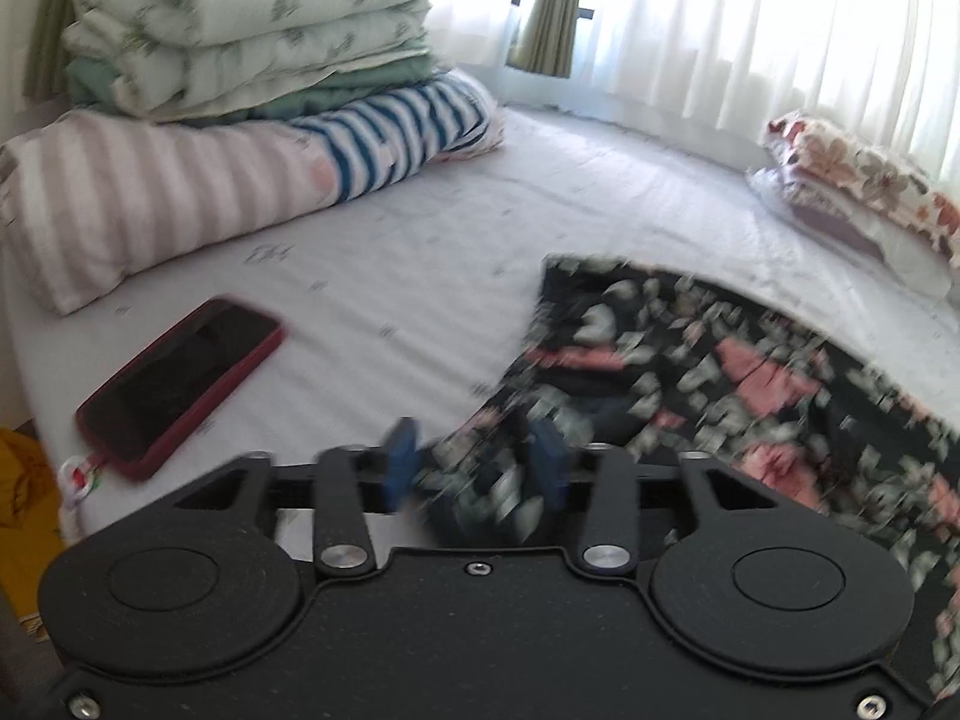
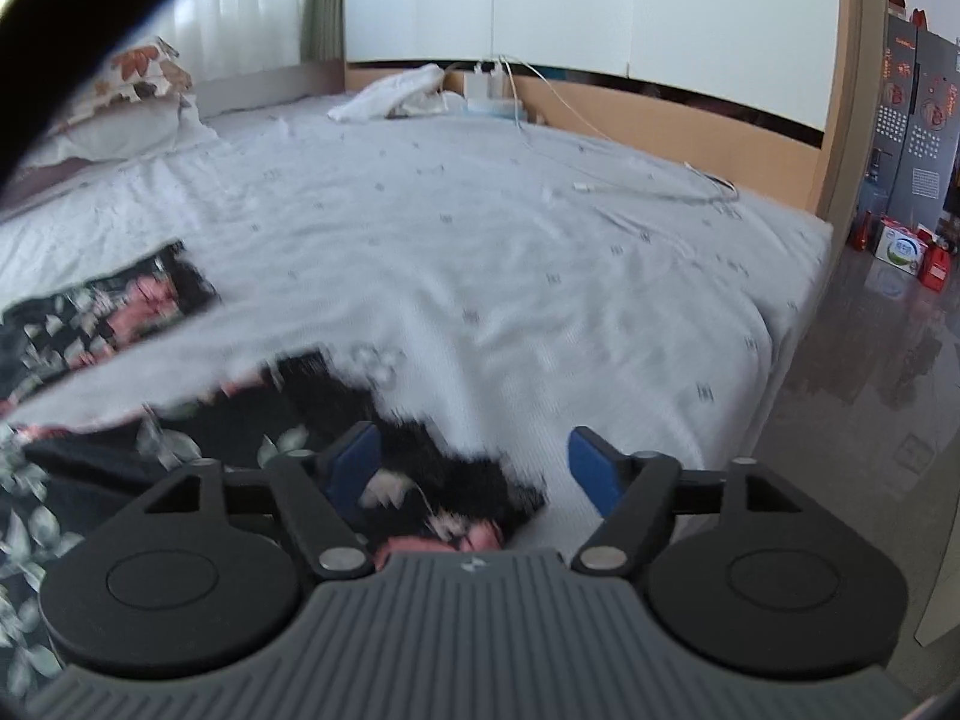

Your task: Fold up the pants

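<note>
Pants (image 1: 690,372) in black floral cloth lie on the bed (image 1: 420,240). Left tongs (image 1: 477,468) stand partly open with blurred cloth between the pads. Right tongs (image 2: 477,468) gape wide, gripping nothing.

Two handheld grippers, black bodies, blue finger pads.
Left gripper (image 1: 477,468): matte black housing across frame bottom, two round discs, two black link arms with silver pivot pins, silver screws at centre and lower corners. Right gripper (image 2: 477,465): same black discs and links, silver pins, plus grey ribbed cover at bottom centre with small pale logo.
</note>
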Motion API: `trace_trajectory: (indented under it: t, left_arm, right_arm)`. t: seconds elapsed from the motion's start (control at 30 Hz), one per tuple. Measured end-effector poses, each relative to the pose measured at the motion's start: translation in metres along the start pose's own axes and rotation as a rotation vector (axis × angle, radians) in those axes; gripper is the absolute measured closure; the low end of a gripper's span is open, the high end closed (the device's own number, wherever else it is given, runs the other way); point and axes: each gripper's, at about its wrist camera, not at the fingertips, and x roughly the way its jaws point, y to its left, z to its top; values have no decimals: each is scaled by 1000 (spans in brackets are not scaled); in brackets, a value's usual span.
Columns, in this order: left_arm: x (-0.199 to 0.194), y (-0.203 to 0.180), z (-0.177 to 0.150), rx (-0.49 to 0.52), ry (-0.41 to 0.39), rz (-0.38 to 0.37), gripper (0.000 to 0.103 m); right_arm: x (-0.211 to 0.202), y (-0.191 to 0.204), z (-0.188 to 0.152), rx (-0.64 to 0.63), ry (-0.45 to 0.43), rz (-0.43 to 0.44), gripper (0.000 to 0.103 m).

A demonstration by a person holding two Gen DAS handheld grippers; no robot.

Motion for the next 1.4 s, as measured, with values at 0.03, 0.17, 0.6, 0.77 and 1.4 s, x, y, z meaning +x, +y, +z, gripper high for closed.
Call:
trace_trajectory:
  t: [0.03, 0.17, 0.6, 0.77, 1.4]
  left_arm:
    - [1, -6, 8, 2, -3, -16, 50]
    - [15, -32, 41, 7, 7, -93, 22]
    - [146, -93, 136, -217, 260, -141, 14]
    - [200, -109, 152, -206, 254, -38, 15]
    - [339, -114, 149, -295, 284, 33, 31]
  right_arm:
    - [-3, 2, 7, 4, -6, 12, 17]
    - [-9, 18, 40, 37, -3, 82, 15]
    - [56, 127, 138, 228, 166, 321, 10]
    - [101, 177, 158, 307, 238, 383, 10]
    - [221, 315, 151, 293, 274, 365, 10]
